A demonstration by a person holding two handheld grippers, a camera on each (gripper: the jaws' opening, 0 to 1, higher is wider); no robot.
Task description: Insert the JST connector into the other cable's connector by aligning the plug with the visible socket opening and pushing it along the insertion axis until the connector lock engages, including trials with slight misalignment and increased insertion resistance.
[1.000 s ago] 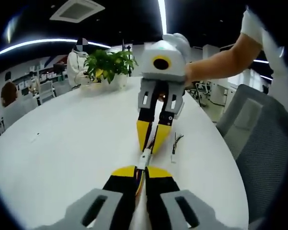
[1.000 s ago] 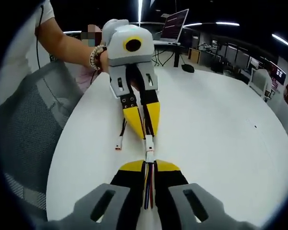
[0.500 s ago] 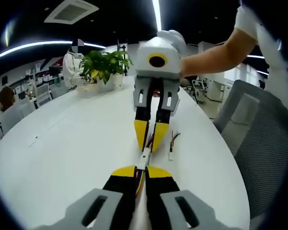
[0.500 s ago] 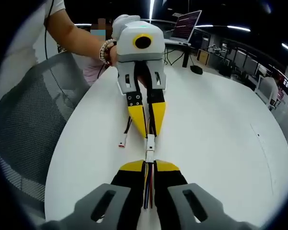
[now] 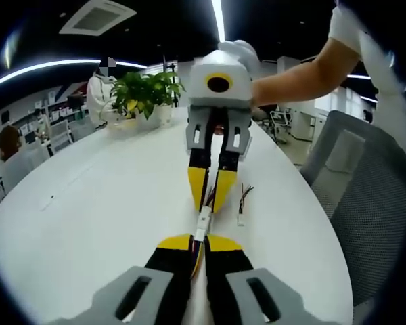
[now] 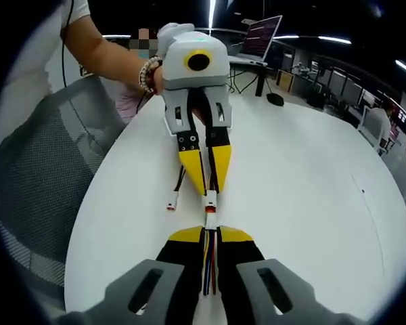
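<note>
White round table (image 5: 88, 203), one, carrying the whole set.

Grippers, two, yellow-tipped and facing each other tip to tip above the table. Left gripper (image 5: 198, 242), jaws pressed together on its cable (image 5: 195, 252), one bundle of coloured wires running back between them. Right gripper (image 6: 211, 235), jaws likewise pressed together on its own cable (image 6: 208, 261), one multicoloured bundle.

JST connectors (image 5: 203, 221), two, white, meeting end to end in the gap between the opposing jaw tips, above the table; in the right gripper view an orange band marks the joint (image 6: 210, 209). Whether the lock has engaged cannot be told.

Spare cable (image 5: 241, 206), one, short, with a white plug, lying loose on the table just beside the grippers.

Potted plant (image 5: 145, 91), one, at the table's far edge. Grey mesh chair (image 5: 365, 196), one, beside the table.
</note>
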